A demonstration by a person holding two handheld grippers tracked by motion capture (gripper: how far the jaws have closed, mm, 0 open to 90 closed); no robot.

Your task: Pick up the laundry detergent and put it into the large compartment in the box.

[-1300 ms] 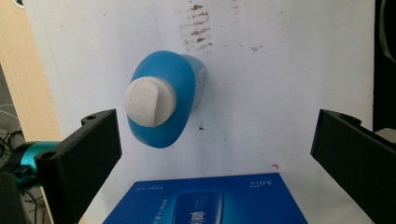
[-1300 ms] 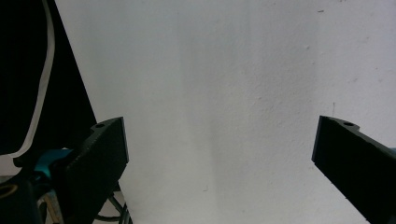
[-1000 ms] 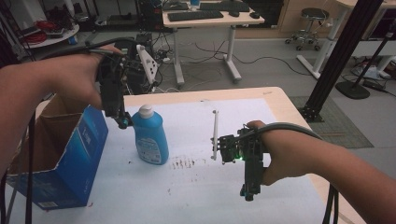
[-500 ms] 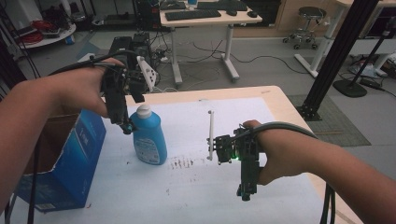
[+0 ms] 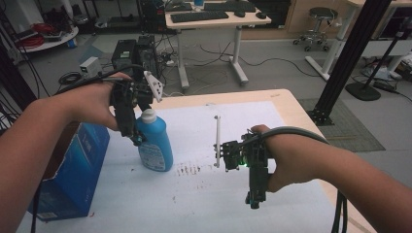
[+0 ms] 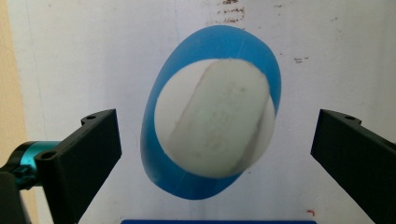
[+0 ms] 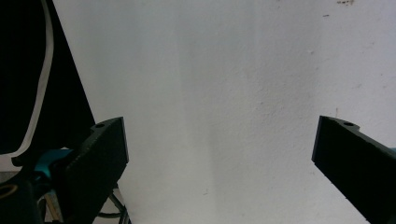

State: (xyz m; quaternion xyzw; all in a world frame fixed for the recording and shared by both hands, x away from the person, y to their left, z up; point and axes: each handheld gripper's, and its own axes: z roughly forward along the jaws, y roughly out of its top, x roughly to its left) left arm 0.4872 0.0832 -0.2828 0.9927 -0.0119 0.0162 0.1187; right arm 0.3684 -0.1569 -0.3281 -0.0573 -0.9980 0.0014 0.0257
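left of centre in the high view, the left gripper (image 5: 137, 141), jaws apart, hangs over the blue detergent bottle (image 5: 154, 141), while the right gripper (image 5: 254, 200) gapes at lower right.

I am working in a lab or office workspace: beyond my table (image 5: 291, 104) stand a desk (image 5: 214, 22) with keyboards (image 5: 194, 16), computer towers (image 5: 138, 53), floor cables (image 5: 272, 63) and a stool (image 5: 320, 19).
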